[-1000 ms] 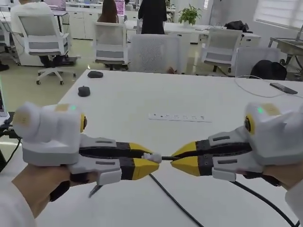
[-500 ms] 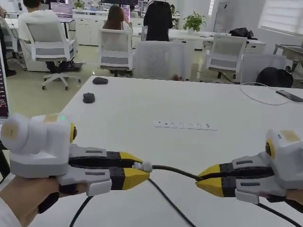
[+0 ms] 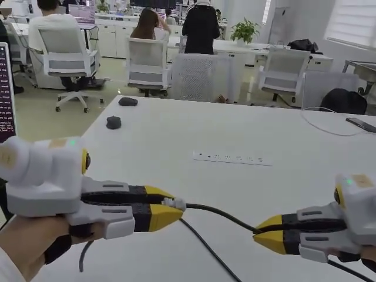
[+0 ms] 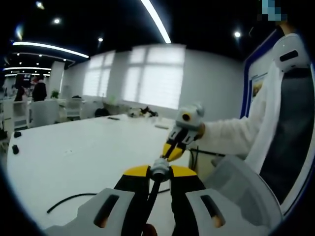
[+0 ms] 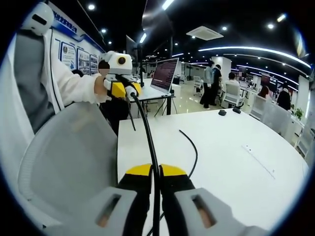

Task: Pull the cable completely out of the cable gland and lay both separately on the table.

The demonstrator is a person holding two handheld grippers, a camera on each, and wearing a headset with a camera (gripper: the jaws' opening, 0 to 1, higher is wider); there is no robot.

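Note:
The small white cable gland (image 3: 176, 204) sits between the yellow tips of my left gripper (image 3: 176, 210), which is shut on it above the white table (image 3: 176, 135). A black cable (image 3: 223, 216) runs out of the gland to my right gripper (image 3: 255, 233), which is shut on the cable. The cable's free ends trail down onto the table near me. In the left gripper view the gland (image 4: 160, 169) is pinched at the jaw tips. In the right gripper view the cable (image 5: 150, 142) stretches from the shut jaws up to the gland (image 5: 131, 91).
A flat white power strip (image 3: 232, 158) lies mid-table. Two dark mice (image 3: 113, 122) (image 3: 127, 101) rest at the far left, a phone (image 3: 359, 124) at the far right. Office chairs (image 3: 194, 76) and several people stand beyond the table's far edge.
The two grippers have drawn apart, the right one to the right. A longer stretch of black cable now shows between the gland and the right gripper.

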